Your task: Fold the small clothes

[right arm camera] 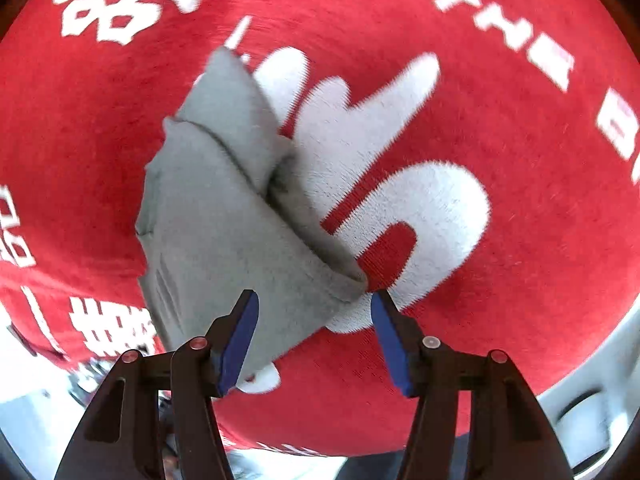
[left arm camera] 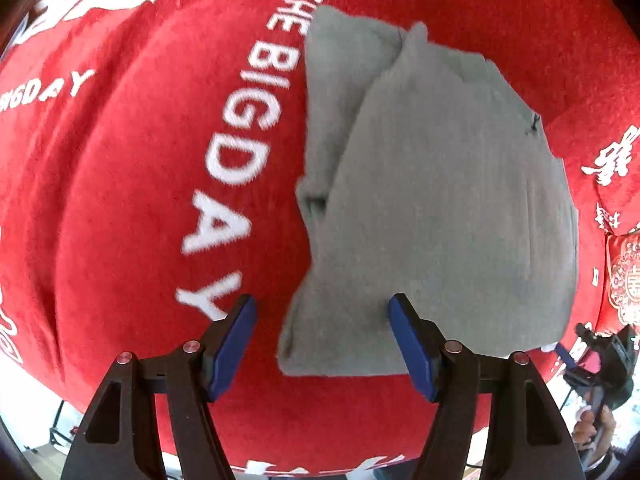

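This looks like a home, most likely a bedroom or sitting area dressed for a wedding. A plush red blanket (left arm camera: 132, 200) fills nearly the whole frame in both views, printed in white with "THE BIG DAY" and large Chinese double-happiness characters. At the right edge of the left wrist view lies a red cushion (left arm camera: 624, 280) with an ornate white emblem. Pale flooring shows along the bottom edges.

The soft folded garment (left arm camera: 448, 208) was plain mid-grey. The plush blanket (left arm camera: 140, 200) beneath it was bright red, printed with white block lettering (left arm camera: 236, 148) and white characters (right arm camera: 124, 4). Both black grippers' pads (left arm camera: 234, 344) were dark blue.
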Action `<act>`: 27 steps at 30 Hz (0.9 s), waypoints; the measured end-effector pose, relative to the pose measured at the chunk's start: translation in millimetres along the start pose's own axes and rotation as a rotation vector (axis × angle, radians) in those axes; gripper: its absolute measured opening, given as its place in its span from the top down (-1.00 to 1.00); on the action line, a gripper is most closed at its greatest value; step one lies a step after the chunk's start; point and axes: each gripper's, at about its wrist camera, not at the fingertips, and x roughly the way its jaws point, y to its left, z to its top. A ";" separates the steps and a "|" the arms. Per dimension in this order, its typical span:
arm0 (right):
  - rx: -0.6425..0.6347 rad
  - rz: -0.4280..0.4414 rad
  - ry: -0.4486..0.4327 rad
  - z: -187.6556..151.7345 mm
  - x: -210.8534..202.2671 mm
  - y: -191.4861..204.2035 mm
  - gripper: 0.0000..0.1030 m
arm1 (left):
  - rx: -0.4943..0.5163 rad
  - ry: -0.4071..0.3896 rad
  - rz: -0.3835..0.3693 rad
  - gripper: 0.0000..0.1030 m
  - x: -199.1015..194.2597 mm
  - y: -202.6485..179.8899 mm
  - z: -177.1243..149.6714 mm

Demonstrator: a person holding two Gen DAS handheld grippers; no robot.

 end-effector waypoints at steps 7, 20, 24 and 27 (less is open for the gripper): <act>-0.241 -0.141 -0.032 -2.0 -11.0 49.8 0.74 | 0.079 -0.052 0.018 0.75 -7.8 -21.7 1.8; -0.275 -0.336 -0.015 -13.5 -10.3 36.1 0.64 | 0.147 -0.063 0.085 0.75 -10.3 -22.0 -19.8; -0.404 -0.336 -0.103 -25.6 -30.2 70.9 0.64 | 0.162 -0.122 0.115 0.75 -38.2 -26.9 -11.3; -0.551 -0.334 -0.114 -26.9 -15.1 111.8 0.64 | 0.175 -0.188 0.094 0.75 -53.2 -38.8 9.5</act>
